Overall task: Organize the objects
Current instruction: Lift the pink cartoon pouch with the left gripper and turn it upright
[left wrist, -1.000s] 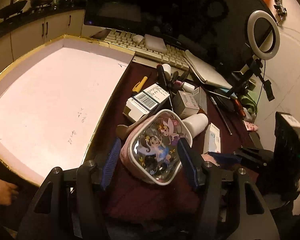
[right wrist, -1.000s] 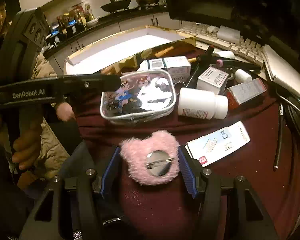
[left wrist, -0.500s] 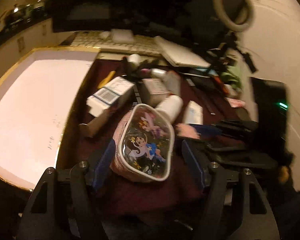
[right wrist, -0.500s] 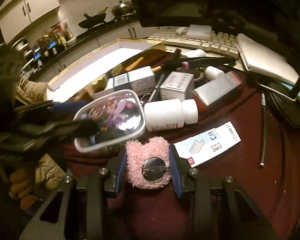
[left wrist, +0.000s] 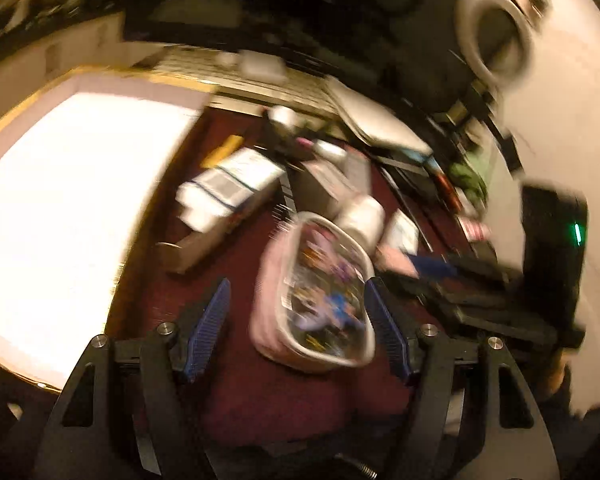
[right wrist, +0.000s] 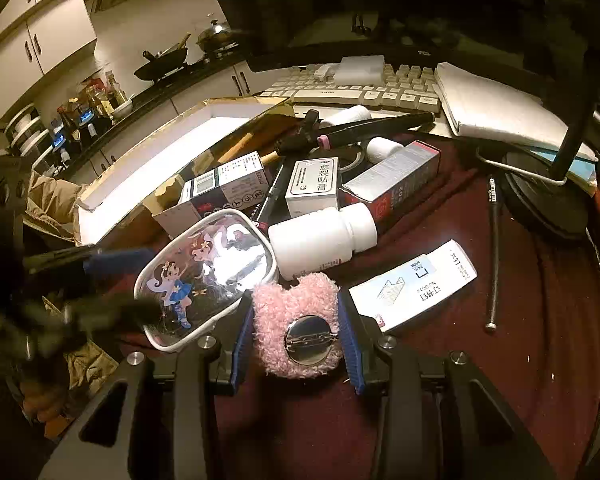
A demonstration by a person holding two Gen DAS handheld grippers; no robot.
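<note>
Pink badge (right wrist: 298, 330) sits between the fingers of my right gripper (right wrist: 298, 344), and both blue pads appear to press its fuzzy sides, so I read this as a grip. Its metal pin back faces the camera. It is at the near edge of the tabletop (right wrist: 540, 360), on the dark red cloth.

Just beside it, toward the left edge, lies the clear pouch (right wrist: 208, 276) printed with cartoon girls. Its long axis runs diagonally, from the near left up toward the white bottle (right wrist: 320, 240).

In the blurred left view, my left gripper (left wrist: 296, 320) is spread wide around the pouch (left wrist: 320, 292). The right pad is at the pouch rim, the left pad stands clear, so nothing is clamped.

My judgement: the badge belongs in the pouch, so the right hand must carry it leftward, and the left hand, being nearer, should steady the pouch first.
</note>
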